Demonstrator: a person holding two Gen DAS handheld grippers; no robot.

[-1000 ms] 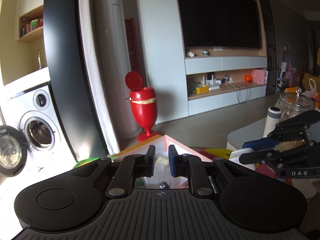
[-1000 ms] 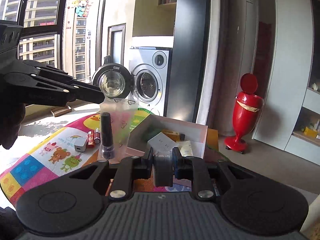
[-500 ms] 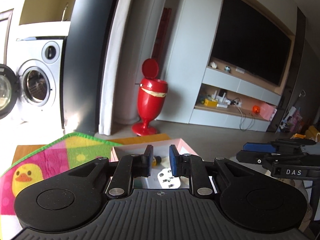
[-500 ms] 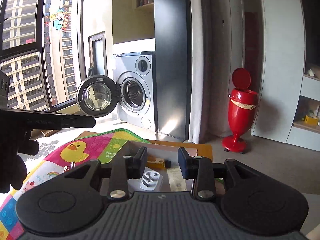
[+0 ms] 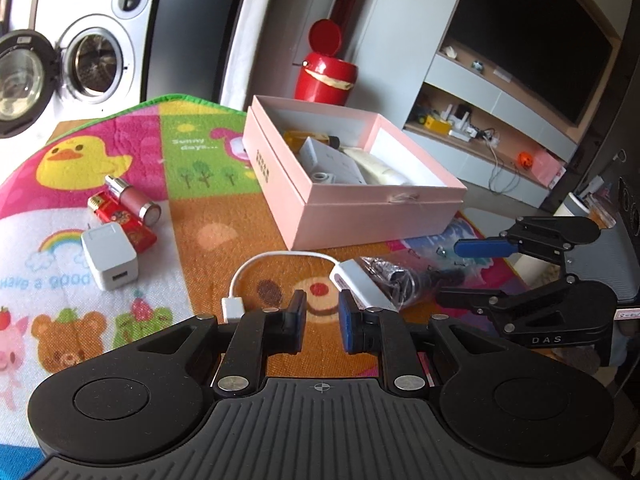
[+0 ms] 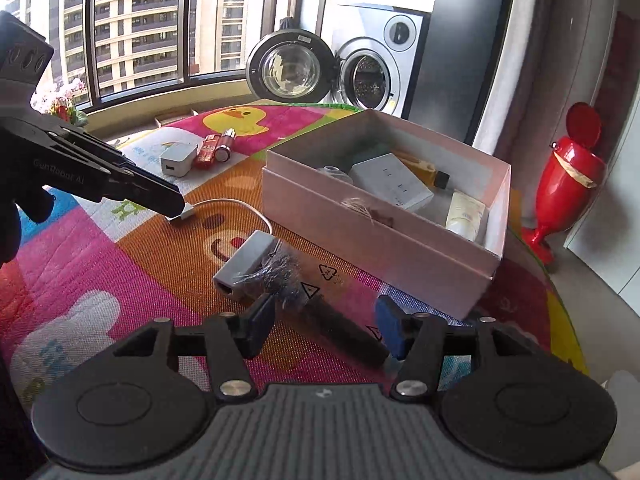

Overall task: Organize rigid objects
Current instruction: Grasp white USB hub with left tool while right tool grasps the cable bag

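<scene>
Between the spread right claw [image 6: 326,326], a dark tube [image 6: 344,330], partly hidden; left claw [image 5: 322,320] parted, empty.

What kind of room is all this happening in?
Most likely a lived-in apartment: a front-loading washing machine with its door open, a big television over shelves, and a children's play mat spread under the pink box.

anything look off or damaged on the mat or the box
Two small things. The pink box has a frayed tuft of thread on its near wall, like a torn-off ribbon. The black brush lies in a crinkled clear bag partly over the white cable adapter. Nothing is spilled.
</scene>
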